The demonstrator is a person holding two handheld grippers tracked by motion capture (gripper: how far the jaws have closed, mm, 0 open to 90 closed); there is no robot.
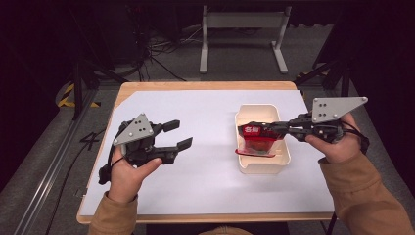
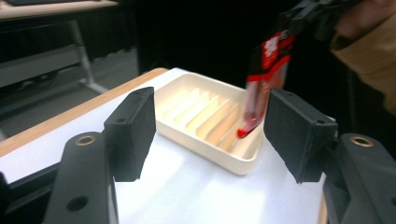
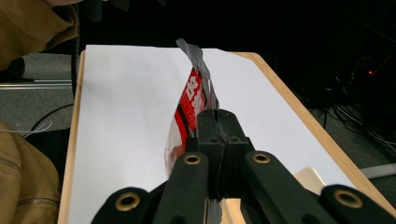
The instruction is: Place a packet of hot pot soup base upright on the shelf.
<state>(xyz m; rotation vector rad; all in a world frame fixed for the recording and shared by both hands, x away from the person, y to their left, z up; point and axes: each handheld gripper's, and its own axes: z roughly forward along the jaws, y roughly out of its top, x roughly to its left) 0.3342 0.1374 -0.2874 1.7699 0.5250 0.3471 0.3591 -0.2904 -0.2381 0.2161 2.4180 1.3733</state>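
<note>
right gripper pinches red packet over cream tray; left gripper agape

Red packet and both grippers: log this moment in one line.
right gripper: shut on red packet over cream tray | left gripper: open, apart from tray

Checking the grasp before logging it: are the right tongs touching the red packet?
Touching. The right gripper view shows the right tongs shut, pinching the red packet between both jaws.
</note>
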